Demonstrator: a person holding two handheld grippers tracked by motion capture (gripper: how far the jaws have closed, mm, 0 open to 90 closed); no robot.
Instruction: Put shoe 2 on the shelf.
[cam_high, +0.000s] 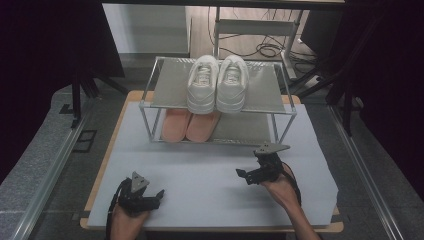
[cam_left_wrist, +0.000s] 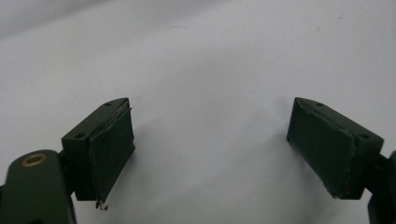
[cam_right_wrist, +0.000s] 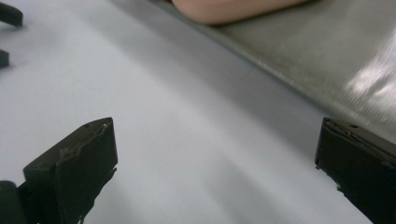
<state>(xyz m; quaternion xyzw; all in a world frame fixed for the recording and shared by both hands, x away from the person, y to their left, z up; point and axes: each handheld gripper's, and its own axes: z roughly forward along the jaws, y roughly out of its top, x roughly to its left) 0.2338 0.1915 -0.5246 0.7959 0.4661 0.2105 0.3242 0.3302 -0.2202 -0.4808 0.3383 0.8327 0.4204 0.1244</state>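
Note:
A pair of white sneakers (cam_high: 217, 82) stands side by side on the top shelf of a two-level metal shoe rack (cam_high: 170, 85) at the back of the table. On the lower shelf lies a pair of pink shoes (cam_high: 190, 126); the toe of one pink shoe (cam_right_wrist: 229, 9) is near my right gripper. My left gripper (cam_high: 159, 196) rests low at the front left, jaws wide apart over bare white sheet (cam_left_wrist: 205, 70), nothing between them. My right gripper (cam_high: 242, 175) is at the front right, just before the rack's lower shelf (cam_right_wrist: 327, 56), open and empty.
A white sheet (cam_high: 200, 170) covers the wooden table (cam_high: 107, 155). The rack's thin posts (cam_high: 145, 120) stand at its front corners. Cables and a metal frame (cam_high: 270, 47) lie on the floor behind. Aluminium rails (cam_high: 50, 170) run along both sides.

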